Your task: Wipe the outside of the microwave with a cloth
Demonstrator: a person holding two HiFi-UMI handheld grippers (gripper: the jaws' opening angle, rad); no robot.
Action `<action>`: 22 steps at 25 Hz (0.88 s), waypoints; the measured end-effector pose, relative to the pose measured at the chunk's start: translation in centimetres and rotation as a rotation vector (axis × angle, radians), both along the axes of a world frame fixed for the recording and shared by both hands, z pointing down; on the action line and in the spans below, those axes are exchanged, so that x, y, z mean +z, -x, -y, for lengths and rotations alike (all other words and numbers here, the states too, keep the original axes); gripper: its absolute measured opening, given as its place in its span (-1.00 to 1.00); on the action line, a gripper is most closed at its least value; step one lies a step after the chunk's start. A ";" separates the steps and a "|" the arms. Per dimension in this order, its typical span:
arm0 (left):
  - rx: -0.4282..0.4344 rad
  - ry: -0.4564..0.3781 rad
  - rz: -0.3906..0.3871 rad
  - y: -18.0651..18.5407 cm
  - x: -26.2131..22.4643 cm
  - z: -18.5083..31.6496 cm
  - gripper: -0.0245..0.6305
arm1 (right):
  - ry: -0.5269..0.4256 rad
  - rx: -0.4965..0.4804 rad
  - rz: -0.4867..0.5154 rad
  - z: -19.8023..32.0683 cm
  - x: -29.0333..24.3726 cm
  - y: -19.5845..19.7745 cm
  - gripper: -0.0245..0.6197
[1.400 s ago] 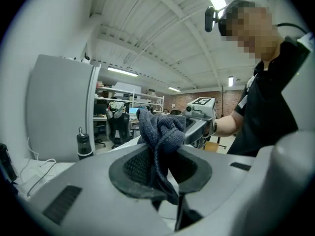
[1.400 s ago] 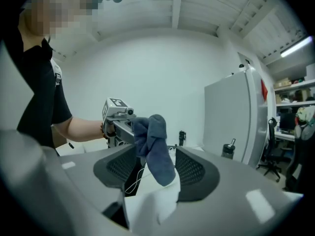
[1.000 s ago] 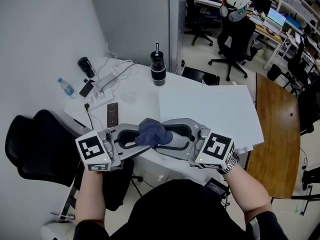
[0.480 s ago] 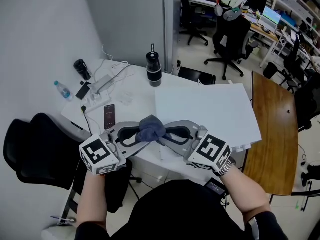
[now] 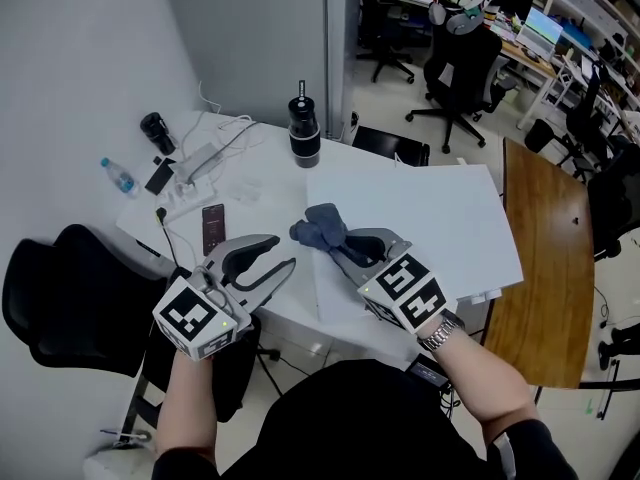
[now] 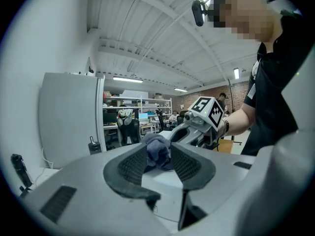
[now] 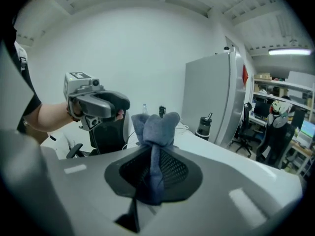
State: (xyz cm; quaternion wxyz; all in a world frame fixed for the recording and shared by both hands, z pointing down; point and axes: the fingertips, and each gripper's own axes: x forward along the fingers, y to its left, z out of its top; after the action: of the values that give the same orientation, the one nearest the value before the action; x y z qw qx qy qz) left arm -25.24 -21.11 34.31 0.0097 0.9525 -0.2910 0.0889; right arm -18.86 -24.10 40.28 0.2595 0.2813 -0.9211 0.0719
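A crumpled blue cloth (image 5: 322,228) is pinched in my right gripper (image 5: 336,244) above the near edge of a big white flat-topped block (image 5: 420,213). Its jaws have just been closing, and in the right gripper view the cloth (image 7: 155,129) bunches up from between them. My left gripper (image 5: 282,253) stands open to the left of the cloth, apart from it, its jaws having just been opening. The left gripper view shows nothing between its pads (image 6: 132,163); the cloth (image 6: 157,150) hangs beyond them in the right gripper.
On the white table (image 5: 260,203) sit a black flask (image 5: 304,133), a phone (image 5: 212,228), a power strip with cables (image 5: 200,158) and a water bottle (image 5: 118,176). A black chair (image 5: 60,288) stands left, a wooden table (image 5: 545,258) right, a grey cabinet (image 5: 260,38) behind.
The cloth was between both grippers. The left jaws have let go and drawn back to the left. The right jaws have shut on the cloth and carried it forward over the white block.
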 end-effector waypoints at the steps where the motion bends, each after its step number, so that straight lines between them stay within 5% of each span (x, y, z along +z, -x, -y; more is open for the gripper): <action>1: -0.008 -0.004 -0.009 -0.1 -0.2 0.0 -0.47 | 0.001 0.002 -0.025 0.1 0.5 0.0 -0.75; 11: -0.082 0.018 -0.059 -2.1 -0.6 -0.8 -0.73 | -0.056 0.027 -0.198 1.3 2.0 -1.8 -0.77; 22: -0.173 -0.007 -0.071 -6.2 -1.6 -1.0 -0.91 | -0.039 0.087 -0.198 2.7 2.1 -10.1 -0.77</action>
State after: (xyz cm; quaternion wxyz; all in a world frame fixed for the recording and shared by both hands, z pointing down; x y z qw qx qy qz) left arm -19.04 -20.06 32.70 0.0243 0.9263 -0.3722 0.0531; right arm -8.79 -26.85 42.37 0.3403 0.3316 -0.8792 0.0369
